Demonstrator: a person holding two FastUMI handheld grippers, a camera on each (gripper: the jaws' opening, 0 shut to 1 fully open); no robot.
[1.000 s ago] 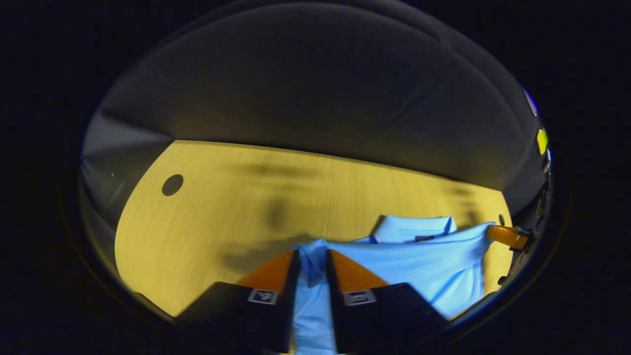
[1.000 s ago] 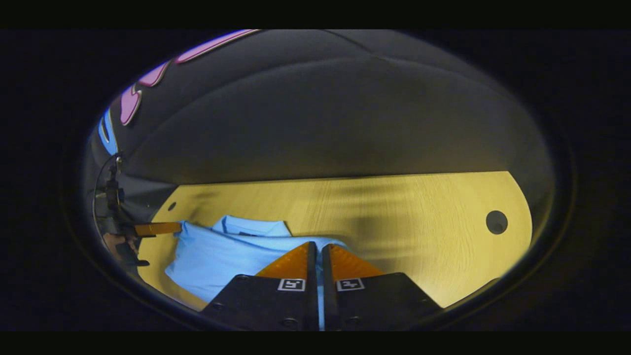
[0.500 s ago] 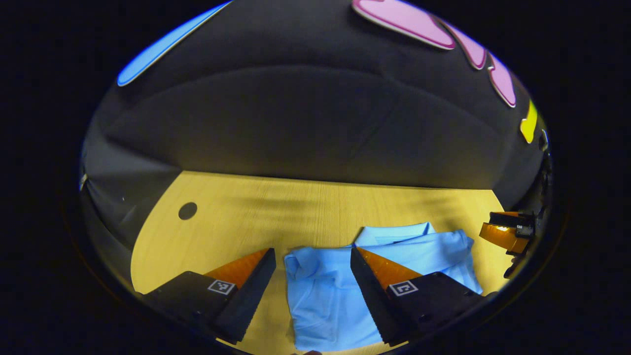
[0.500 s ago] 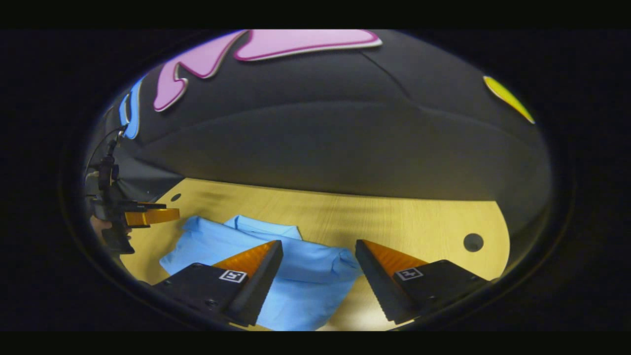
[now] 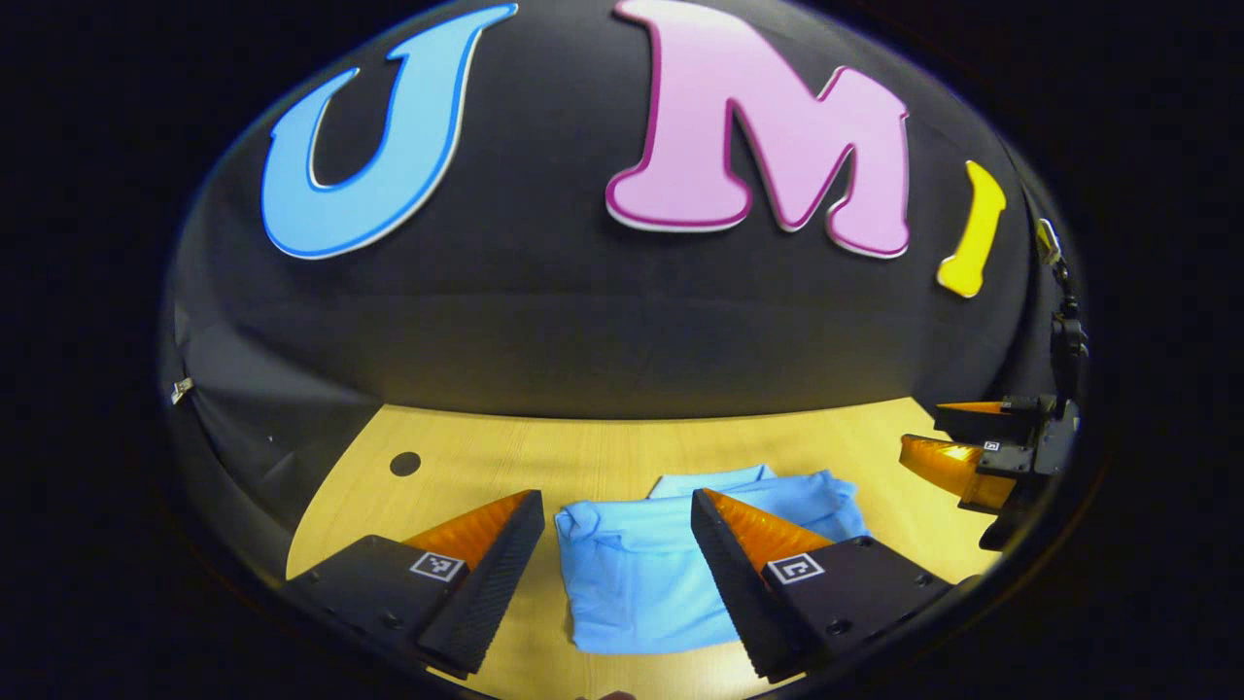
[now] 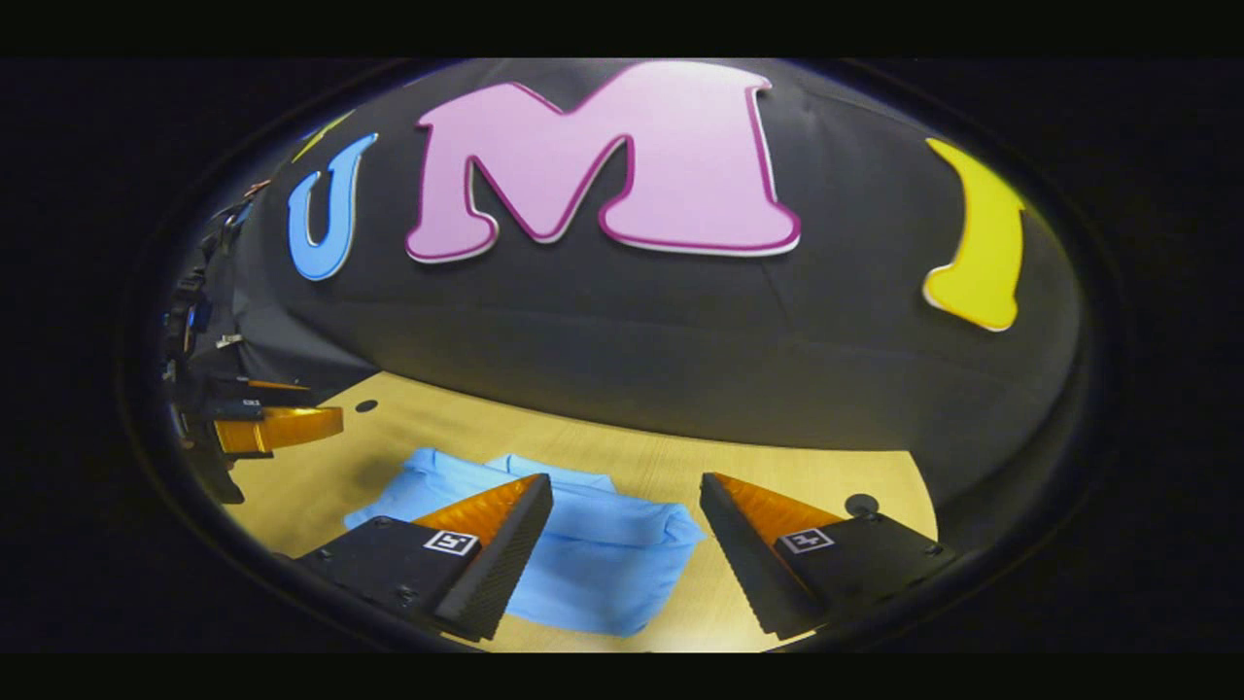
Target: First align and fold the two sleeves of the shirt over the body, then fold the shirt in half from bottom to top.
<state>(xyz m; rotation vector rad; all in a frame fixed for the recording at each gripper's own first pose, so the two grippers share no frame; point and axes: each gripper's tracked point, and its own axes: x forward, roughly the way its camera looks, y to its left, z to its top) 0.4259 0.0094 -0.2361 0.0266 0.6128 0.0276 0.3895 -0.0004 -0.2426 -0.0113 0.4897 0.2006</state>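
Now the shirt lies folded on the tabletop; left gripper and right gripper hover above, jaws wide, empty, right gripper's at 3 o'clock in the left gripper view.

The shirt is soft matt cloth, lightly creased and puckered at its folded corners. Under it, the table looks like pale wood or wood-grain laminate, smooth with a faint satin sheen. Behind the table, the booth wall is matt cloth with shallow folds. The left gripper fingers carry ribbed, rough-looking matt pads on smooth hard plastic bodies; the right gripper looks alike.
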